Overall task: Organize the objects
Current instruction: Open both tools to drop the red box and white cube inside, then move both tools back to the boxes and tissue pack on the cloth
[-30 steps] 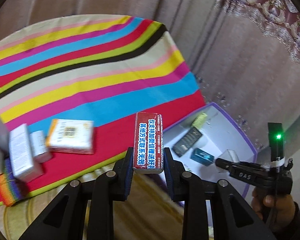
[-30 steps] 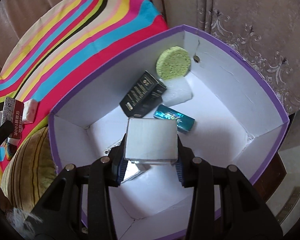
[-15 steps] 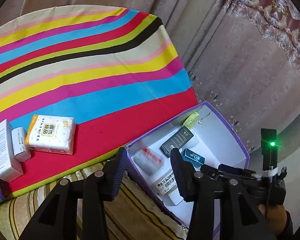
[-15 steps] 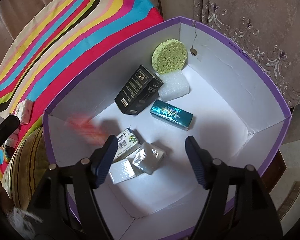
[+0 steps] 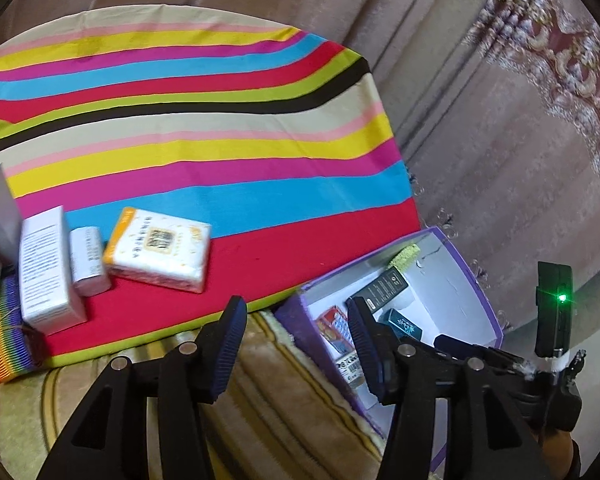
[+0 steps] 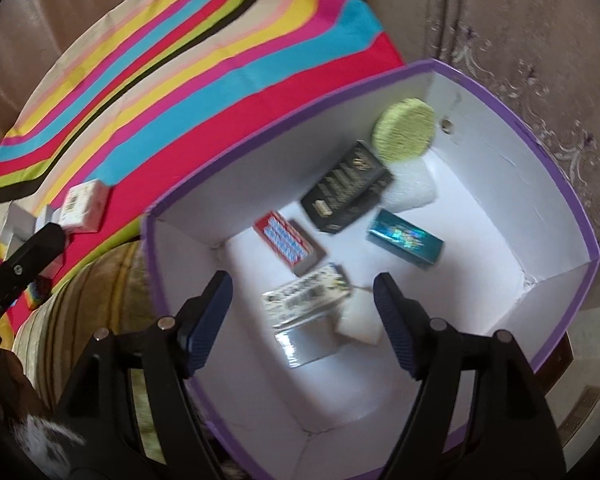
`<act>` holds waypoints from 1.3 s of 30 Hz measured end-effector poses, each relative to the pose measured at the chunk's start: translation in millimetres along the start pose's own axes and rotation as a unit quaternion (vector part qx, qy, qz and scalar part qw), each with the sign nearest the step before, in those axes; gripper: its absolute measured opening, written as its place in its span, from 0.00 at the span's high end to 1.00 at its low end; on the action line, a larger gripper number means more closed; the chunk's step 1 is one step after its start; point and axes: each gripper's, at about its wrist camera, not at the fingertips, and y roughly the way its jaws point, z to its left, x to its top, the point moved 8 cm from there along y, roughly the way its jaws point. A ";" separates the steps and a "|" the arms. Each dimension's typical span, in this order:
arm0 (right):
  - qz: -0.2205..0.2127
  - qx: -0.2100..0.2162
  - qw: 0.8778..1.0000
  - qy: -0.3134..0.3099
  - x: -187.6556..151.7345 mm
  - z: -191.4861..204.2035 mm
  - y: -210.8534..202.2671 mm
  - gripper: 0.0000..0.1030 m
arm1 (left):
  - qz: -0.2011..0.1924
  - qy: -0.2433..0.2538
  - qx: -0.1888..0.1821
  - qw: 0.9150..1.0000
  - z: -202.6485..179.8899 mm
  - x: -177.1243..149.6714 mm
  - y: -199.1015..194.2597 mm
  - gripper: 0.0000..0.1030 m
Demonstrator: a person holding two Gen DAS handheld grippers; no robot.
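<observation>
A purple-rimmed white box stands beside the striped table. Inside lie a red box, a black box, a teal box, a green sponge, a white foam block and some small white and silver packs. My right gripper is open and empty above the box. My left gripper is open and empty over the box's near-left edge. On the striped cloth lie a tissue pack and white boxes.
A rainbow-coloured object sits at the table's left front edge. A beige striped cushion lies below the table, left of the purple box. Curtains hang behind. The right gripper's body with a green light shows beyond the box.
Both grippers opened and dropped their loads into the purple box: the left its red box, the right its silver-white box. Both grippers then drew back a little.
</observation>
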 end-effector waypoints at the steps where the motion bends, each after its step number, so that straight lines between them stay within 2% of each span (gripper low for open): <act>1: 0.000 0.003 1.000 -0.006 -0.5 6.6 -0.2 0.26 | -0.003 -0.003 0.002 1.000 3.6 -0.2 -3.4 0.48; 12: 0.003 0.021 0.997 -0.068 -7.6 65.5 -2.0 0.25 | -0.035 -0.064 0.013 0.997 51.2 -6.4 -42.8 0.48; 20: 0.006 0.022 0.995 -0.097 -8.3 93.7 -0.4 0.25 | -0.058 -0.123 0.021 0.991 94.6 -16.3 -73.9 0.48; 26: 0.005 0.029 0.993 -0.112 -4.6 121.2 1.8 0.24 | -0.073 -0.165 0.032 0.983 129.8 -25.6 -95.8 0.48; 32: 0.001 0.043 0.993 -0.108 0.5 151.0 10.9 0.20 | -0.087 -0.200 0.056 0.974 164.8 -37.5 -115.9 0.47; 39: -0.016 0.055 0.994 -0.095 7.1 185.9 20.3 0.19 | -0.101 -0.250 0.089 0.959 209.8 -52.7 -136.8 0.46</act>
